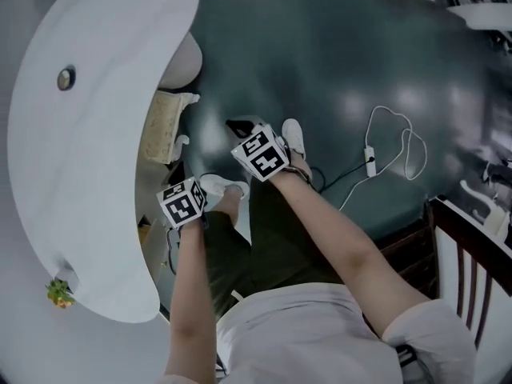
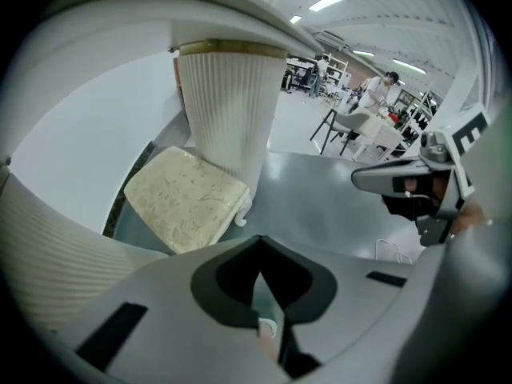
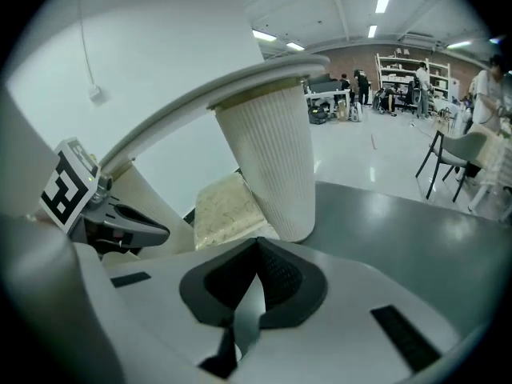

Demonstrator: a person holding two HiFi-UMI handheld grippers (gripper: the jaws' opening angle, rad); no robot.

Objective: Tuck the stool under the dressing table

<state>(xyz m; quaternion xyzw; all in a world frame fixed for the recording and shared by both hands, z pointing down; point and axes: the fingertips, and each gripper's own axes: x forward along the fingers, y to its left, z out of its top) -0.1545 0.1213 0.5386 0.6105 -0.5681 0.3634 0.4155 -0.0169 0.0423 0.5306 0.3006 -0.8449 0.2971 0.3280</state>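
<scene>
The stool (image 1: 162, 125), with a cream patterned cushion and white curled legs, stands on the dark floor half hidden under the edge of the white dressing table (image 1: 88, 174). In the left gripper view the cushion (image 2: 184, 198) lies beside the table's fluted white leg (image 2: 228, 110). From the right gripper view the same leg (image 3: 272, 158) hides part of the cushion (image 3: 222, 205). My left gripper (image 1: 184, 204) and right gripper (image 1: 258, 150) hang above the floor, apart from the stool. Both are shut with nothing between the jaws (image 2: 260, 277) (image 3: 254, 272).
A white cable with a switch (image 1: 384, 146) lies on the floor to the right. A dark wooden chair (image 1: 464, 254) stands at the lower right. A small plant (image 1: 58, 293) sits on the table top. My feet stand below the grippers.
</scene>
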